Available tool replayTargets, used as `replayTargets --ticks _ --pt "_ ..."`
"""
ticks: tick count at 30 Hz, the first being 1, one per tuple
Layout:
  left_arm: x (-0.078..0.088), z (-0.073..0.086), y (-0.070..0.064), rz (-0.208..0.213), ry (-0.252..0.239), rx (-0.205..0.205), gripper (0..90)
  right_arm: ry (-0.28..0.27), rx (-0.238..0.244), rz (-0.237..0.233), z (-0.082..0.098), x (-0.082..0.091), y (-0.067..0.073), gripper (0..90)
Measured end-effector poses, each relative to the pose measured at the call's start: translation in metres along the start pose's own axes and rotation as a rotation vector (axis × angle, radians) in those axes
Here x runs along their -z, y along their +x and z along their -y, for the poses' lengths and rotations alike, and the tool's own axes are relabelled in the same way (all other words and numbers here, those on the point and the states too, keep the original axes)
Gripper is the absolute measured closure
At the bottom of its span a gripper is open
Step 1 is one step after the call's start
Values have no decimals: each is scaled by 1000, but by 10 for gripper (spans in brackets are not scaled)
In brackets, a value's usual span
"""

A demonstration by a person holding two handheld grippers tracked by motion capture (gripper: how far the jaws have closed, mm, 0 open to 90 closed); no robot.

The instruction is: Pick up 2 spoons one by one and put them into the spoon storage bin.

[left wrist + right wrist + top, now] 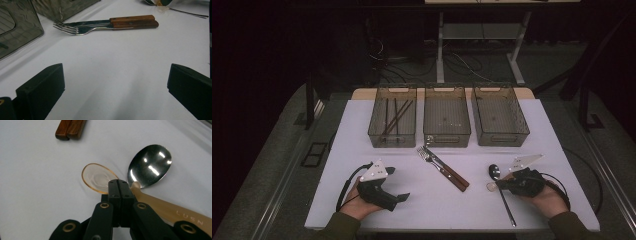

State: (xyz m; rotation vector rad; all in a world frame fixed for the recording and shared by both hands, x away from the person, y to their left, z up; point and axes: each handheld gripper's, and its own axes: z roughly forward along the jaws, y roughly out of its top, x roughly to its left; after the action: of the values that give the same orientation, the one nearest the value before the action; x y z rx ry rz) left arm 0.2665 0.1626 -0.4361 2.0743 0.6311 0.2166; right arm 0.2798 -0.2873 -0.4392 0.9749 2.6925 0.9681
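My right gripper (496, 186) (119, 185) rests low over the white table at the right, shut on the neck of a clear plastic spoon (96, 178) with an amber handle; its pale bowl (490, 187) pokes out past the tips. Right beside it lies a metal spoon (495, 171) (150, 165), bowl up, its handle running toward the front edge. A fork (426, 153) (75, 28) and a knife (87, 23), both with wooden handles (133, 22) (70, 128), lie together at the table's middle. My left gripper (401, 198) (115, 85) sits at the front left, open with nothing between its fingers.
Three smoky see-through bins stand in a row at the back of the table (422, 210). The left bin (374, 131) holds dark chopsticks (395, 117); the middle bin (447, 137) and the right bin (503, 139) look bare. Cables and desk legs lie on the floor beyond.
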Motion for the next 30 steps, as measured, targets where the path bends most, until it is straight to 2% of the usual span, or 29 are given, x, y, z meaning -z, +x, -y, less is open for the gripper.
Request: replayTargets --ticks 11,17,22,26,28,30 --pt "0 0 0 1 3 -3 2 -15 -26 43 -9 -8 -1 896" --pt "0 0 0 0 5 -4 2 -31 -46 55 -14 -12 -5 895" --pt "0 0 0 0 8 -5 3 -44 -51 47 -14 -9 -6 894" --pt "-1 0 0 1 8 -3 3 -96 -51 38 -15 3 -10 814" --pt "-1 0 0 1 9 -3 3 -87 -36 38 -16 7 -15 735" --pt "-1 0 0 1 8 -2 3 -79 -24 48 -15 9 -20 698"
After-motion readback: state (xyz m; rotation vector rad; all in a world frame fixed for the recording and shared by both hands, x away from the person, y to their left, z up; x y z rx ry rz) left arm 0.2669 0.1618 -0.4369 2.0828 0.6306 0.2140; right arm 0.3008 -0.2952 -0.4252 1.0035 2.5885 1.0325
